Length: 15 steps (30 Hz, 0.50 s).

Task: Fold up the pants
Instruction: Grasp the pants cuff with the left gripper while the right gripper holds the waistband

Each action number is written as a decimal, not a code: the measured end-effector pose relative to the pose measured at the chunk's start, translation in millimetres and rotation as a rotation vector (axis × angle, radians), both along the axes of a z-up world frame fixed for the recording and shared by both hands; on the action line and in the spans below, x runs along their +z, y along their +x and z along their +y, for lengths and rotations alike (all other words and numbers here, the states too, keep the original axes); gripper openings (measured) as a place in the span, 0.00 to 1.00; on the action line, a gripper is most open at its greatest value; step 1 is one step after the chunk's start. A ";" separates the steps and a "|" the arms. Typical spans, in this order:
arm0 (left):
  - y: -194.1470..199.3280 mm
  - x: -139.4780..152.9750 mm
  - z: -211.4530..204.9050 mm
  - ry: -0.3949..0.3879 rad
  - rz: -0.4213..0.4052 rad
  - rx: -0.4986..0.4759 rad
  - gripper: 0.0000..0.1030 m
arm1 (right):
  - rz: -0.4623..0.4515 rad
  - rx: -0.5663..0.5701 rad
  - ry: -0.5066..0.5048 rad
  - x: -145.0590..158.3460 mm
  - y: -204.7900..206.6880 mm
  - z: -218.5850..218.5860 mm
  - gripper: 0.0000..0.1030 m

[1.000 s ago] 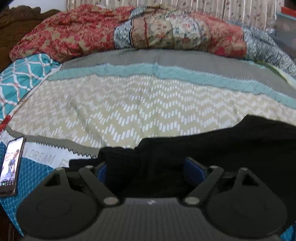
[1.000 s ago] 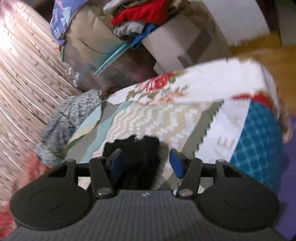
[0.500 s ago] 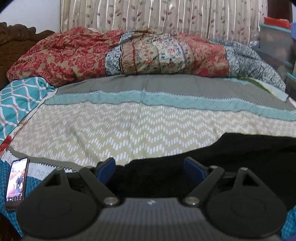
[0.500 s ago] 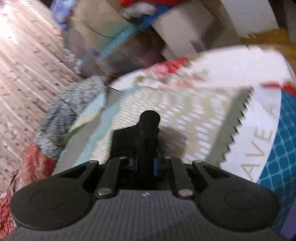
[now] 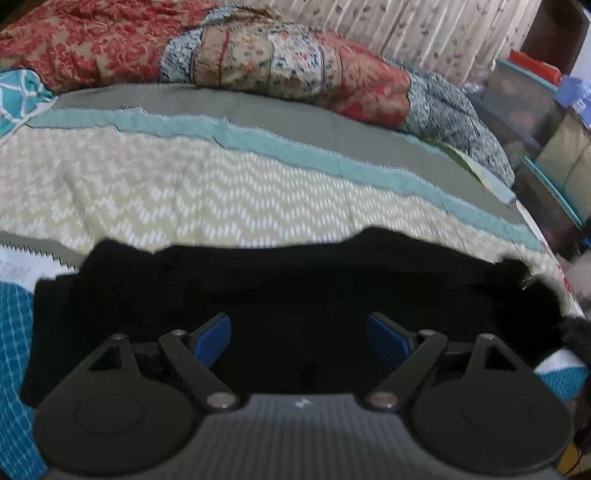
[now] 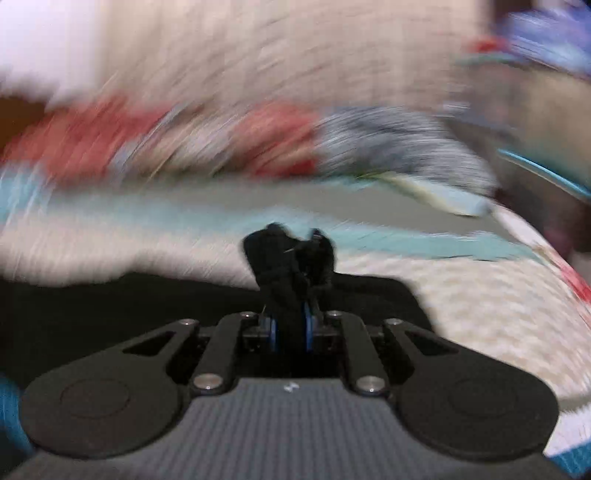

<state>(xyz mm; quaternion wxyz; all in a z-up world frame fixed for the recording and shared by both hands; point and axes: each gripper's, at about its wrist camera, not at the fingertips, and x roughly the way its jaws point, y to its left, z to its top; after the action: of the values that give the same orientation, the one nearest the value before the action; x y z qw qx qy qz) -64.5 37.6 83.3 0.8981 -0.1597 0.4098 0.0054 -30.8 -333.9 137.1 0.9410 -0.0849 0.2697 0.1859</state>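
Observation:
Black pants [image 5: 295, 280] lie spread across the near part of the bed in the left wrist view. My left gripper [image 5: 299, 334] is open, its blue pads wide apart just above the black cloth, holding nothing. In the blurred right wrist view my right gripper [image 6: 290, 325] is shut on a bunched end of the pants [image 6: 288, 258], which sticks up between the pads. The rest of the pants [image 6: 110, 306] trails to the left over the bed.
The bed has a patterned cover [image 5: 221, 192] with chevron, teal and grey bands. A rolled floral quilt [image 5: 258, 62] lies along the far side. Curtains [image 5: 424, 33] hang behind. Storage boxes [image 5: 546, 122] stand off the bed's right side.
My right gripper closed on the pants' end and swung round towards the quilt. My left gripper stayed open and shifted right over the pants; the phone left its view.

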 end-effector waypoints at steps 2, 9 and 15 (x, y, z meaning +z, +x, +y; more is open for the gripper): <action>-3.6 -2.6 0.6 0.003 0.009 -0.009 0.81 | 0.041 0.105 -0.135 -27.1 -11.5 32.8 0.21; -22.4 1.9 25.5 -0.013 0.001 0.028 0.81 | -0.033 0.202 -0.400 -40.1 -46.9 67.9 0.52; -57.7 13.3 58.3 -0.023 -0.053 0.079 0.82 | 0.011 0.202 -0.123 -9.8 -46.7 50.1 0.43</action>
<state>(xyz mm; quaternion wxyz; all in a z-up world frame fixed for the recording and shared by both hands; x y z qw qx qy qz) -122.2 95.9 96.6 0.9058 -0.1863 0.3793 0.0318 -77.5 -283.7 127.2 0.9090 -0.1683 0.2757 0.2633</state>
